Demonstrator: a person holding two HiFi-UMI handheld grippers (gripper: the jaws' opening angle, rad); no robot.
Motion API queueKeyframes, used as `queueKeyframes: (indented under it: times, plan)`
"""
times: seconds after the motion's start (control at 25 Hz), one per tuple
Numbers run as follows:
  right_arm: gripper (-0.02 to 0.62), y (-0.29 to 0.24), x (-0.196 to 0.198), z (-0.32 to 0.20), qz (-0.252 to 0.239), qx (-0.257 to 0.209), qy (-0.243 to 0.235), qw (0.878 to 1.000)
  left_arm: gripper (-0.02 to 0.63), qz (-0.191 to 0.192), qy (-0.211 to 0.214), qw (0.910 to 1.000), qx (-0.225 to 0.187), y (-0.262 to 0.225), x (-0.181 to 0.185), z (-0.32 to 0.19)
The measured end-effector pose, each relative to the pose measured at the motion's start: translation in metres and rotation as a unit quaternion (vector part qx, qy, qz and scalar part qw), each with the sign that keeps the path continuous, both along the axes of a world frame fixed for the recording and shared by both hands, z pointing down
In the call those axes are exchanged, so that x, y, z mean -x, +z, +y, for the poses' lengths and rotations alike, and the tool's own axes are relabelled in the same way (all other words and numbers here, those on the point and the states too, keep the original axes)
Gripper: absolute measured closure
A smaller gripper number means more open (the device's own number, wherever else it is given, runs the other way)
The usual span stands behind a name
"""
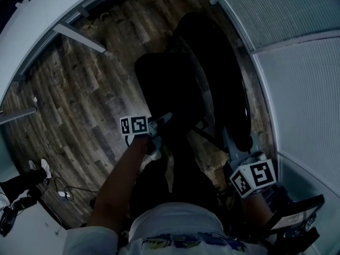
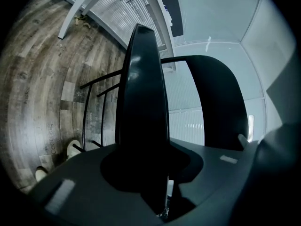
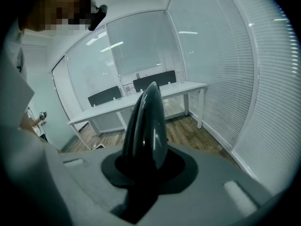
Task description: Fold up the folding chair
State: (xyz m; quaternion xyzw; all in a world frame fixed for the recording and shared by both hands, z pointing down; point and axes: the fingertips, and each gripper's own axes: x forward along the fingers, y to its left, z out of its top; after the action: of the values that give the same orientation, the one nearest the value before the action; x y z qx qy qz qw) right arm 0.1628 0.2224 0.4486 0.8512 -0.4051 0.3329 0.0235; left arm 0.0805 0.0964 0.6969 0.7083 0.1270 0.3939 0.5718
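the black folding chair (image 1: 180,84) stands on the wood floor (image 1: 79,89), its outline lost in shadow. the left tool (image 1: 162,122) clamps the seat's near edge, though the contact is murky. the right tool (image 3: 148,121), beside the chair, is closed and empty.

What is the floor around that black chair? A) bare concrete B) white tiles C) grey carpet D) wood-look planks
D: the floor around the folding chair shows brown, grained boards laid in strips.
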Motion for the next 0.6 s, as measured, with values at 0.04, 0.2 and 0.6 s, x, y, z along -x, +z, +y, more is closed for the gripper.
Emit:
queueKeyframes:
  times: [0.04,0.2,0.6]
  plan:
    - [0.522,-0.001,0.001,0.0,0.001,0.001,0.0,1.0,0.483,-0.005,0.002,1.0,-0.003,-0.002,-0.003,0.003]
    - [0.514,-0.006,0.009,-0.007,0.005,0.001,-0.012,1.0,0.483,-0.023,0.006,0.9996,-0.018,-0.011,-0.011,0.013]
    - [0.509,-0.004,0.013,-0.001,0.008,0.003,-0.021,1.0,0.483,-0.05,0.004,0.9976,-0.048,-0.015,-0.026,0.034]
